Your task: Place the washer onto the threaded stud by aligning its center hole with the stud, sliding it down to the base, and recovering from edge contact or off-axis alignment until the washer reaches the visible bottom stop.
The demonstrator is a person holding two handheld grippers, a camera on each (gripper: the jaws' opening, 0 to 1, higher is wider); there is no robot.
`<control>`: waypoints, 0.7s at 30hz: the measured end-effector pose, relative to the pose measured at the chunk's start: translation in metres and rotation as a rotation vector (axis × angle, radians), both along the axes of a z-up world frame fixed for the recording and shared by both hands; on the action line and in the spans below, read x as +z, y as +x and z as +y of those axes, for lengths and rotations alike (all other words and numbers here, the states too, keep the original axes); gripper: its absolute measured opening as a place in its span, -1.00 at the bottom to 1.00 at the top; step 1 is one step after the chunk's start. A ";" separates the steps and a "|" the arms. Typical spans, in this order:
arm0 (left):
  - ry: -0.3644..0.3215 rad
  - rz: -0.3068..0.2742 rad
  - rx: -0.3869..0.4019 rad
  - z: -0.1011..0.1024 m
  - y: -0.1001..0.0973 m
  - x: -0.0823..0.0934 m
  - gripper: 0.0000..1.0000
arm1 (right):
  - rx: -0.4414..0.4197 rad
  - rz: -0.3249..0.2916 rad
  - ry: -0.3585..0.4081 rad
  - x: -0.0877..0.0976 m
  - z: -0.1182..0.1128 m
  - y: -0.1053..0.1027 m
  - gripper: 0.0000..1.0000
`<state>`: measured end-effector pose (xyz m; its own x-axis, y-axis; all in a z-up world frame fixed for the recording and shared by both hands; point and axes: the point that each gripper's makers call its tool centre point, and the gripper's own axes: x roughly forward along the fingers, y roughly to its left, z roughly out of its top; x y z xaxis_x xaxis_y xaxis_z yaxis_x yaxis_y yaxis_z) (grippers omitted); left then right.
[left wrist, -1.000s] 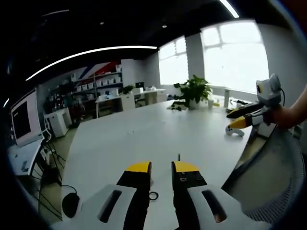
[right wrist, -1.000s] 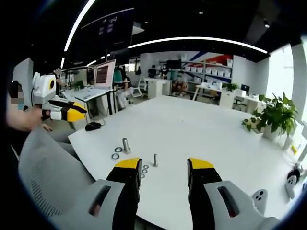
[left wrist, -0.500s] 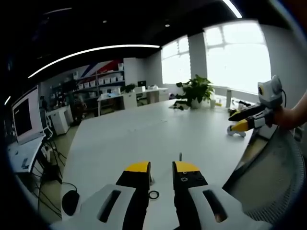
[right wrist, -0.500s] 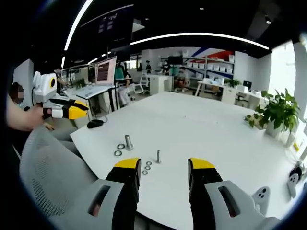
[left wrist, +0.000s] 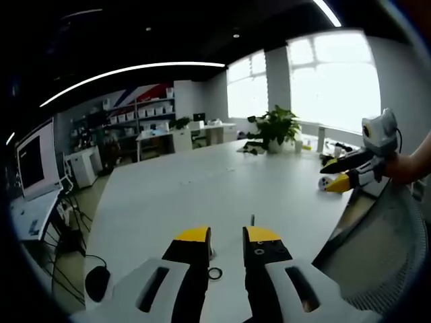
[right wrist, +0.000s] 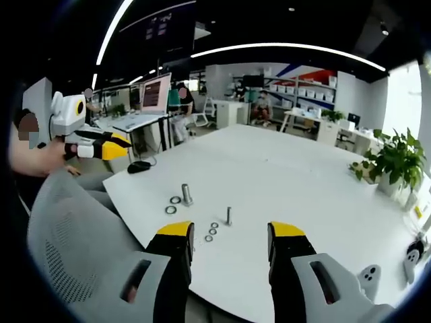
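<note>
Right gripper view: stud farther (slightly) than before.

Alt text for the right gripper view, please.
The right gripper, jaws open, hovers above a white table's near edge, where two upright studs and several loose washers sit. The left gripper shows at far left.

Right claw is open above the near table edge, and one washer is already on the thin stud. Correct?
Not quite. In the right gripper view the thin stud is bare; the small washers lie on the table beside it. The right claw is open.
</note>
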<state>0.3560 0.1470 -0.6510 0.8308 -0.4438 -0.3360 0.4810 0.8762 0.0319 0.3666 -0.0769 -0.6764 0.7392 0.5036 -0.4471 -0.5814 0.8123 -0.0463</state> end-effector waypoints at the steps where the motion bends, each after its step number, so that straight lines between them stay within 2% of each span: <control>1: 0.000 0.000 0.000 0.000 0.000 0.000 -0.67 | 0.002 -0.001 -0.001 0.000 0.000 0.000 -0.08; 8: -0.003 0.004 0.003 0.000 0.000 0.000 -0.67 | -0.010 0.005 0.012 0.001 -0.002 0.001 -0.08; 15: 0.004 0.015 0.005 0.000 0.000 -0.003 -0.67 | 0.007 0.010 -0.008 -0.002 0.000 -0.002 -0.09; 17: -0.018 -0.012 0.030 0.005 0.002 0.004 -0.68 | 0.006 0.015 -0.010 -0.003 0.000 -0.001 -0.09; 19: -0.049 0.027 0.049 0.008 0.004 -0.001 -0.66 | 0.003 0.010 -0.009 -0.002 -0.001 0.000 -0.09; 21: -0.033 0.053 0.056 0.010 0.005 -0.007 -0.66 | 0.001 0.013 -0.006 -0.002 -0.001 0.000 -0.09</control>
